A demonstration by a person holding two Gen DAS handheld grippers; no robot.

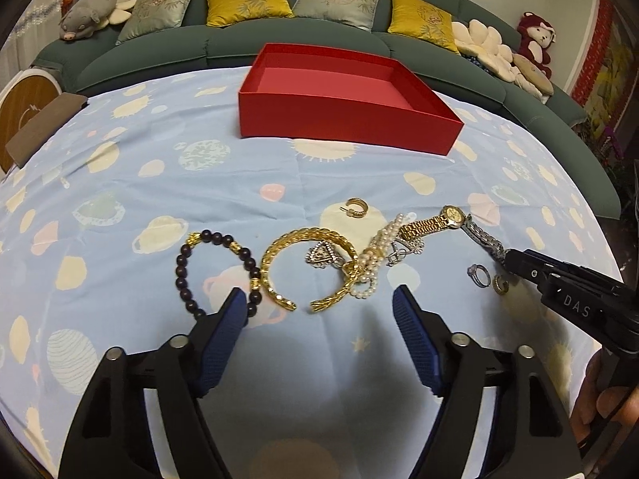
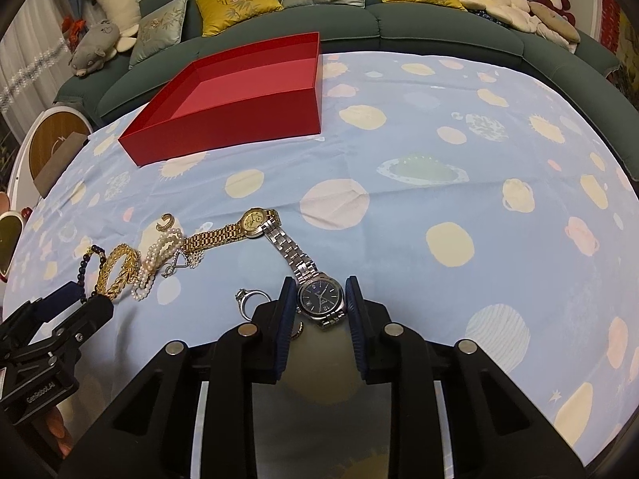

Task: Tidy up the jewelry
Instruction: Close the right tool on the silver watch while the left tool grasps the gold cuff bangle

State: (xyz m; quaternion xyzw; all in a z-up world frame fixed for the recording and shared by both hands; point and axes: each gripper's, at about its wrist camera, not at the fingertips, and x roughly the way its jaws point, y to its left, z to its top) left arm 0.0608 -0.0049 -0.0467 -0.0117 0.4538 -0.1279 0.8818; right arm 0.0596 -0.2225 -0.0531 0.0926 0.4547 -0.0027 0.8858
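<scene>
Jewelry lies in a loose row on the planet-print tablecloth [image 1: 159, 151], toward its near edge, and none of it is in the red box [image 1: 347, 115], which stands open and bare near the far edge, in front of the sofa [image 1: 279, 40]. From left to right in the left wrist view: a dark bead bracelet [image 1: 211, 267]; a gold open bangle [image 1: 307, 263], its gap facing the camera; a small silver pendant [image 1: 321, 257] lying inside the bangle's curve; a pearl strand [image 1: 375, 263] tangled against the bangle's right side; a gold hoop earring [image 1: 356, 207] just beyond them; a gold watch [image 1: 435, 221]; and two rings [image 1: 479, 275] nearest the right edge. The left gripper [image 1: 319, 307] hovers with jaws spread wide, holding nothing, its fingertips to either side of the bangle's gap. In the right wrist view, the right gripper [image 2: 319, 299] has its pads at both sides of the dark-dialled silver watch [image 2: 321, 299], jaws narrowed around the case; whether they press it firmly cannot be told. The watch's band runs away toward the gold watch and touches it. Judged from this layout, sorting has barely begun: every piece remains on the cloth, and the silver watch appears to be the first to go to the box.
</scene>
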